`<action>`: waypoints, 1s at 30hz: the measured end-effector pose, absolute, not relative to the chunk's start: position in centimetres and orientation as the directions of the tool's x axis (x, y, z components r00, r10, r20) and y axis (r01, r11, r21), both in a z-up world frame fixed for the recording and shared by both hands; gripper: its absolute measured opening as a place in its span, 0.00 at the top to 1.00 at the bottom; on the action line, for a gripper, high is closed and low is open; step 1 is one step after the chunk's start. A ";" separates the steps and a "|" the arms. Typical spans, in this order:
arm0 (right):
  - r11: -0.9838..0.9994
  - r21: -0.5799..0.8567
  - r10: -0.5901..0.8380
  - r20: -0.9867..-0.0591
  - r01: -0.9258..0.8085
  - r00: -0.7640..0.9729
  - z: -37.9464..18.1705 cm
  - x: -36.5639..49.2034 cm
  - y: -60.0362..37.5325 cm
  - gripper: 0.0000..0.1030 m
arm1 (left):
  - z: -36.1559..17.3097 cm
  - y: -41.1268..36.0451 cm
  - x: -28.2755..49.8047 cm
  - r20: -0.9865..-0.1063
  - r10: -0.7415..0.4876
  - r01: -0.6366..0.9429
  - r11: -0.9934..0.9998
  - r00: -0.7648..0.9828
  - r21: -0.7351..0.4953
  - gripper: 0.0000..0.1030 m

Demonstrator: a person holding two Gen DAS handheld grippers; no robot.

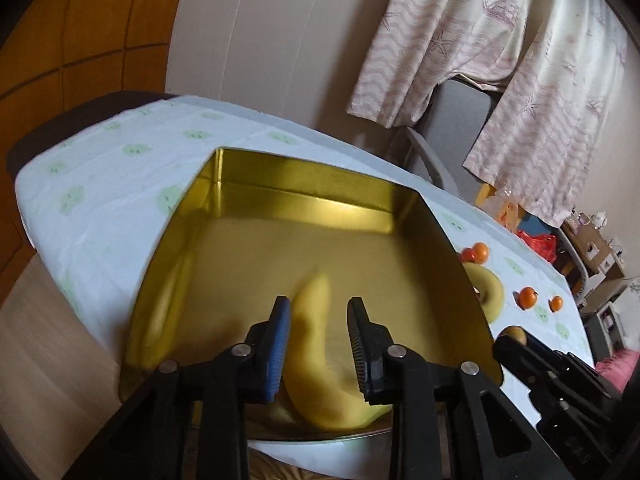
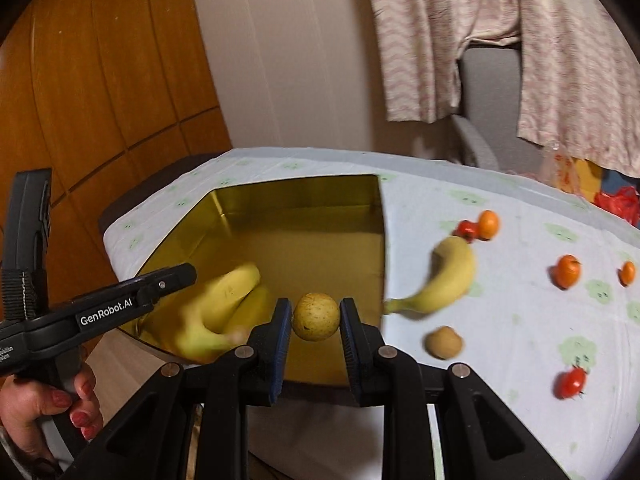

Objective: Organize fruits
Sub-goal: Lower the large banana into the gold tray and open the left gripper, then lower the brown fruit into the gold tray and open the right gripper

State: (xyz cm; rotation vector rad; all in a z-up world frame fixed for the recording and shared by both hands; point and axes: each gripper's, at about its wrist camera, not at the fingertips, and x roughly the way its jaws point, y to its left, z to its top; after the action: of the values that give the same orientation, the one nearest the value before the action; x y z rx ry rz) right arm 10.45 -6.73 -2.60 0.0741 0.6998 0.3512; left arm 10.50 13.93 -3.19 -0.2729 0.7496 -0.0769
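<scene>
- Left gripper [image 1: 319,342], over the gold tin [image 1: 304,196]: a banana [image 1: 316,360] sits between its fingers, the left pad against the peel, the right pad standing clear; the fingers have narrowed nearly closed, but a firm pinch cannot be told.
- Right gripper [image 2: 316,318], beside it: fingers [image 2: 280,332] pinch a round yellow-green fruit [image 2: 316,317] above the tin's near edge.
- Right of those fingers, on the tabletop [image 2: 500,320]: a second banana [image 2: 444,280], a brown round fruit [image 2: 443,343], small oranges [image 2: 566,271] and a red tomato [image 2: 572,382].
- A hand [image 2: 44,412] with red nails holds the left gripper's handle.
</scene>
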 end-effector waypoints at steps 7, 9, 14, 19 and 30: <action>0.941 0.168 0.327 -0.681 -0.295 0.655 -4.1 12.7 -4.6 0.76 | -5.0 14.1 11.1 -0.711 -0.154 -0.058 0.963 0.686 -0.264 0.72; 0.942 0.161 0.320 -0.693 -0.294 0.646 -4.5 13.1 -4.3 0.76 | -5.1 14.1 11.1 -0.715 -0.153 -0.063 0.962 0.682 -0.266 0.70; 0.945 0.147 0.307 -0.704 -0.293 0.640 -4.8 13.5 -4.0 0.76 | -5.3 13.8 10.8 -0.715 -0.138 -0.075 0.963 0.685 -0.258 0.57; 0.952 0.138 0.286 -0.720 -0.274 0.632 -5.3 14.2 -4.0 0.76 | -5.2 13.7 10.6 -0.723 -0.112 -0.091 0.968 0.682 -0.235 0.50; 0.972 0.081 0.208 -0.739 -0.221 0.641 -5.9 14.7 -4.4 0.75 | -4.9 12.9 9.9 -0.710 -0.082 -0.090 0.975 0.699 -0.201 0.22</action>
State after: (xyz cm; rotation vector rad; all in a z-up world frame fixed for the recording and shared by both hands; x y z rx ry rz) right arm 14.68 -4.42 -5.93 -0.0171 0.8403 0.2447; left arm 9.92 12.85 -4.86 -0.2282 0.7983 0.0043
